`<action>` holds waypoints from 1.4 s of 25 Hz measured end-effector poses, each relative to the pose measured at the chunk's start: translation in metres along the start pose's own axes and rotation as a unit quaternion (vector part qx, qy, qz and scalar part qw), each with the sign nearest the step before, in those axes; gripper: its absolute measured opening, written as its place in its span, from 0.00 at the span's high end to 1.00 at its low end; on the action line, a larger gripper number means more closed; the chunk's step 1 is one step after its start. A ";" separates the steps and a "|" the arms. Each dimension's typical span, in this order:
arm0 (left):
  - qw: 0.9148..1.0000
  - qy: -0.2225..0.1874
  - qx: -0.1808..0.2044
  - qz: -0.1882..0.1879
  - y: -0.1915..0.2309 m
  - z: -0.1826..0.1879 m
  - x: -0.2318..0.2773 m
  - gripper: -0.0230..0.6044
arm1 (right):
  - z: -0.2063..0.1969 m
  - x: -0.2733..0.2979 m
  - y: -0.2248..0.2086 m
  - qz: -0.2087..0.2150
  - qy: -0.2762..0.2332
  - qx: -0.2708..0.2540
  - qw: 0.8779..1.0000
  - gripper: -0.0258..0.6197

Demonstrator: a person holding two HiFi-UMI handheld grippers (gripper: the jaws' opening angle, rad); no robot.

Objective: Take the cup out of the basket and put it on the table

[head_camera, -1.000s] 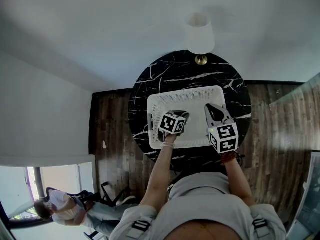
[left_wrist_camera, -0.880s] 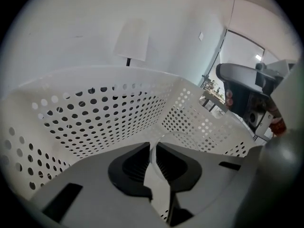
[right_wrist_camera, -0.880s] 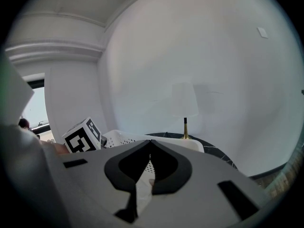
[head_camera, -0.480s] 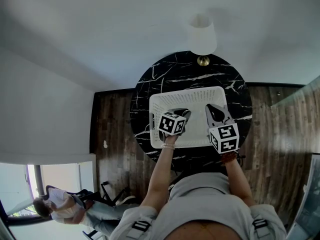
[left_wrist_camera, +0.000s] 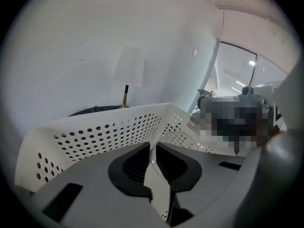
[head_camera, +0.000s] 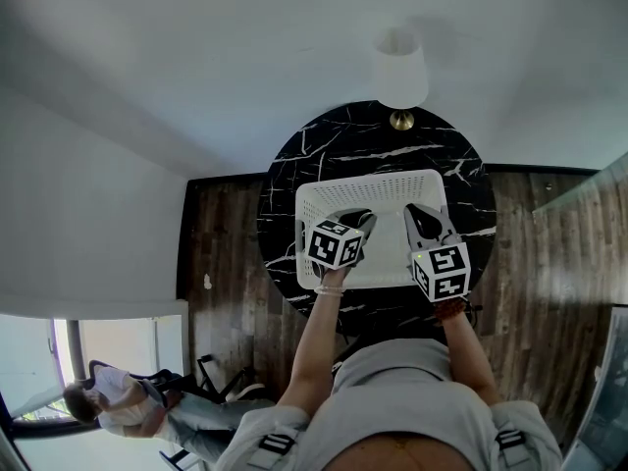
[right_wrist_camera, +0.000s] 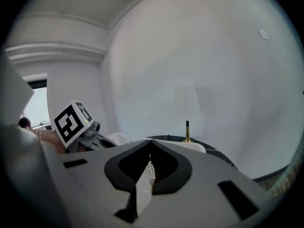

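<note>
left hand-held gripper: clenched, only a pale sliver between the jaws, nothing clearly held; low inside the white perforated plastic basket
right hand-held gripper: clenched, empty, beside the left one, over the basket
cup: not seen in any view; probably under the grippers in the basket
basket contents: none made out
handling: likely light, maybe slippery; pinch one wall at the rim
round black marble worktop: carries the basket
</note>
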State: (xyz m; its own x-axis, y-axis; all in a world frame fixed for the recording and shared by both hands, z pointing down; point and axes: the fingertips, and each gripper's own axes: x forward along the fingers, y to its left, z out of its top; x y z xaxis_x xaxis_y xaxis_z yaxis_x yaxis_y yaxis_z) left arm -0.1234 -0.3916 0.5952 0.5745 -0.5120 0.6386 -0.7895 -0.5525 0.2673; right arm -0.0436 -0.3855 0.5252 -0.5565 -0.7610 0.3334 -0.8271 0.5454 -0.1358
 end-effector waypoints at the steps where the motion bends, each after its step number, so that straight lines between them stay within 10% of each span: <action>1: 1.000 -0.005 0.001 0.002 -0.001 0.002 -0.002 0.89 | 0.001 0.000 0.001 0.001 -0.002 -0.001 1.000 0.95; 35: 0.987 -0.158 -0.041 0.017 -0.027 0.043 -0.096 0.89 | 0.023 -0.010 0.020 0.024 -0.053 -0.025 0.998 0.95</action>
State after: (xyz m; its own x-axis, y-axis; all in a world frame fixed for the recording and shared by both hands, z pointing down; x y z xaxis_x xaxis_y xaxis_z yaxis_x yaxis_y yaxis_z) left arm -0.1482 -0.3553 0.4956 0.5755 -0.7157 0.3957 -0.8171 -0.4829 0.3149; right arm -0.0568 -0.3752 0.4976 -0.6029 -0.7648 0.2271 -0.7957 0.5972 -0.1012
